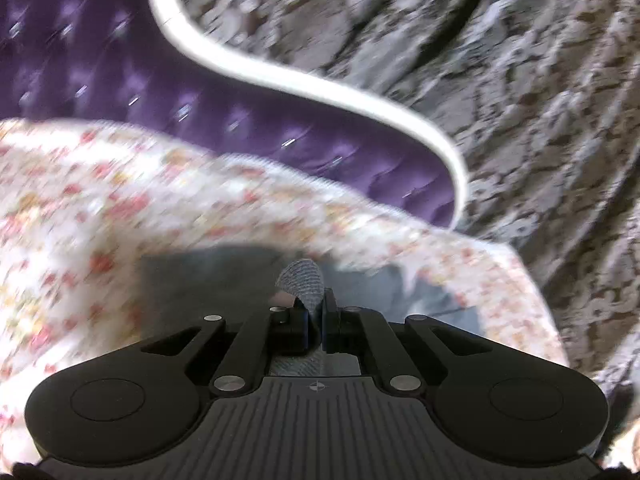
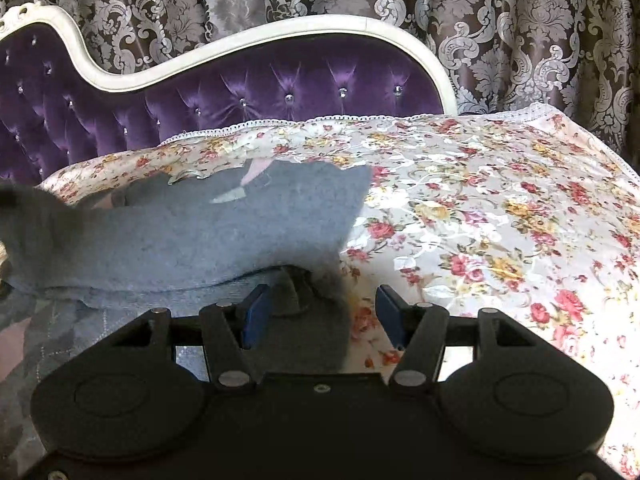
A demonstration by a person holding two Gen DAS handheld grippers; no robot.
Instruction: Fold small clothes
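Observation:
A small grey knit garment [image 2: 224,232] lies on the flowered bedspread [image 2: 480,208], folded over on itself, with a corner between my right fingers. My right gripper [image 2: 320,312] is open, its blue pads [image 2: 256,316] spread wide around that grey corner without pinching it. In the blurred left wrist view my left gripper [image 1: 316,316] is shut on a fold of the grey garment [image 1: 302,284], which sticks up between the pads. More grey cloth [image 1: 224,280] lies just beyond the fingers.
A purple tufted headboard [image 2: 280,88] with a white curved frame [image 2: 248,46] stands behind the bed. Patterned brown and silver curtains [image 2: 520,20] hang behind it. The bedspread's lace edge [image 2: 248,125] runs along the headboard. The bed's right edge drops off near the curtains.

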